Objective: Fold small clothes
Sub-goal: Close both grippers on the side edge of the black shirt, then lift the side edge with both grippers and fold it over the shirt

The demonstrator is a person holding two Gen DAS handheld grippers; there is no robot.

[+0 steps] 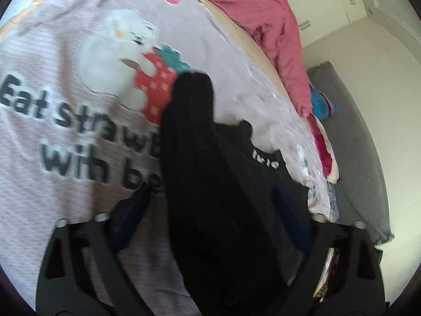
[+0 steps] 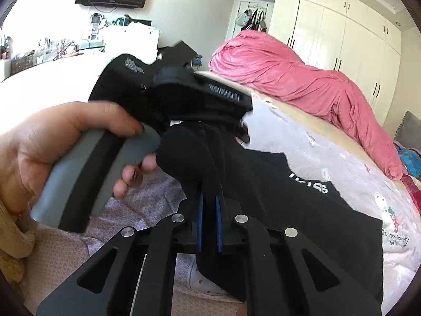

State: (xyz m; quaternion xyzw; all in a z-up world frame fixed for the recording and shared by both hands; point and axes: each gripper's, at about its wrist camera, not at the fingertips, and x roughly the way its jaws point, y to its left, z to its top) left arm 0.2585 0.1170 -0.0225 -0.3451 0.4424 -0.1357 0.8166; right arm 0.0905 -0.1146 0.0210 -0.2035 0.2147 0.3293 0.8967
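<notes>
**Black garment pinched on the bed, one gripper on it, the other not quite**

A black garment with white lettering is spread over the bed, on a lilac blanket printed with a white bear and a strawberry. It lies toward the bed's right edge as seen from the left wrist view, and a fold of it is lifted up off the blanket.

The right gripper is pressed together, and a bunched fold of the black fabric is clamped between its blue pads. The cloth is draped up and over the fingertips, so the very tips are hidden.

The left gripper is spread apart, with the raised ridge of black cloth lying between its fingers. No pressing on the cloth can be seen there. That view is pretty blurry, tbh.

In the right wrist view the left gripper's grey handle is seen held in a hand, right over the lifted fold.

A pink duvet is heaped along the far side of the bed. White wardrobes are seen behind it, and a grey rug is on the floor beside the bed.
</notes>
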